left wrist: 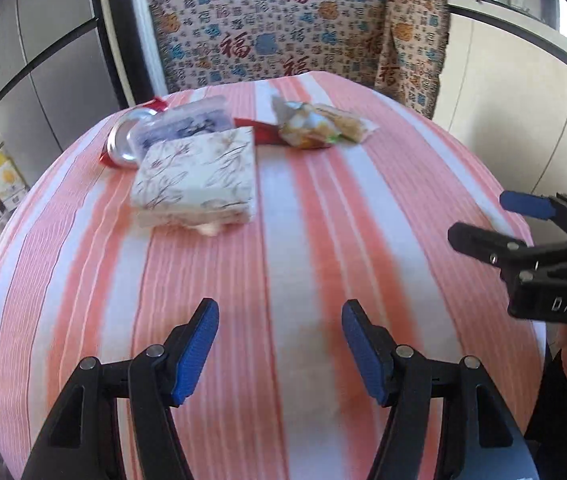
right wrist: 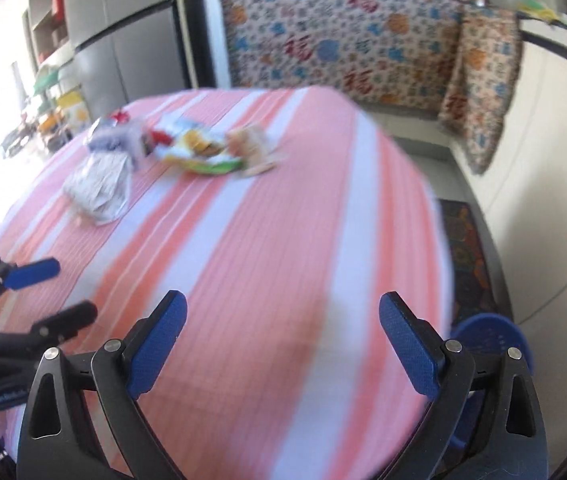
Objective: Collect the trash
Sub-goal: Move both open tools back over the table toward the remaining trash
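Note:
Crumpled snack wrappers (left wrist: 319, 126) lie at the far side of the pink-and-white striped table (left wrist: 283, 264); they also show blurred in the right wrist view (right wrist: 207, 148). A red wrapper (left wrist: 261, 130) lies beside them. My left gripper (left wrist: 279, 320) is open and empty above the near part of the table. My right gripper (right wrist: 282, 316) is open and empty near the table's right edge; it also shows at the right of the left wrist view (left wrist: 479, 220).
A floral tissue pack (left wrist: 199, 178), a clear plastic box (left wrist: 187, 122) and a metal can (left wrist: 123, 144) sit at the far left. A patterned sofa (left wrist: 283, 28) stands behind the table. A blue bin (right wrist: 487, 336) stands on the floor at the right.

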A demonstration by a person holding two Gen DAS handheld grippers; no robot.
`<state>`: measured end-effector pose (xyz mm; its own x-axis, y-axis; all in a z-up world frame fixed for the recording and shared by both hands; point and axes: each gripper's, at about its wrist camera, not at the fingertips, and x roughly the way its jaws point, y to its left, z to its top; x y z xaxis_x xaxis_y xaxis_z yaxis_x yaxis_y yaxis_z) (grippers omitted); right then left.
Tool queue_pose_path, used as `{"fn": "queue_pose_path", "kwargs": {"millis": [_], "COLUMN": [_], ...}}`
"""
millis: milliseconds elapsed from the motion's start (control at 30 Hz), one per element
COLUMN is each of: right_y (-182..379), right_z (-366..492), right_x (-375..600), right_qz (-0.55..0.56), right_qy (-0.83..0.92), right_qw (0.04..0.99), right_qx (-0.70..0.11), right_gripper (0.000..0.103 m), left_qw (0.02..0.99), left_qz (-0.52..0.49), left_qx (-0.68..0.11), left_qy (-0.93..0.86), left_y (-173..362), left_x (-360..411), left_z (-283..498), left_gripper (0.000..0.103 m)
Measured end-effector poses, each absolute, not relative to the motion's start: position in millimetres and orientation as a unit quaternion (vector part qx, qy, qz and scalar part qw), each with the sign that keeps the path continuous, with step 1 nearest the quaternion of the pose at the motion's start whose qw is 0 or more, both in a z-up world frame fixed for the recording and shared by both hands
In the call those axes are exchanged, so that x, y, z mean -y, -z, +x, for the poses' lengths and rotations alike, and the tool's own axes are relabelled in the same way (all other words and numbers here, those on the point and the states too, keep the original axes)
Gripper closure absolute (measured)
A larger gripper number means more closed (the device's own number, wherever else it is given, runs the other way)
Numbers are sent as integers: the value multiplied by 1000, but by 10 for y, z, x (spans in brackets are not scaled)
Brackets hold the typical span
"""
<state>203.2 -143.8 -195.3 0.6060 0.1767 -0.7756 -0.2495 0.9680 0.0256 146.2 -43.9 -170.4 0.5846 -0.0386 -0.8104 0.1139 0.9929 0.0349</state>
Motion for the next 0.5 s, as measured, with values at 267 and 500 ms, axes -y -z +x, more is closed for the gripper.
{"fn": "queue_pose_path", "kwargs": {"millis": [267, 500], "right_y": [2116, 2106], "right_z": [2080, 2053], "right_x": [1279, 1234], "right_qz": [-67, -69], "right_qy": [-121, -119], "right_qw": [892, 894], "right_qx": [-430, -426], "right_gripper": [0, 0], "left_qw": [893, 897], "left_qz": [26, -5], "left_qx": [-448, -440], "left_qy": [20, -32], "left_y": [1745, 1681], "left_x": [202, 230], "left_z": [1610, 2002], "left_gripper": [25, 25]}}
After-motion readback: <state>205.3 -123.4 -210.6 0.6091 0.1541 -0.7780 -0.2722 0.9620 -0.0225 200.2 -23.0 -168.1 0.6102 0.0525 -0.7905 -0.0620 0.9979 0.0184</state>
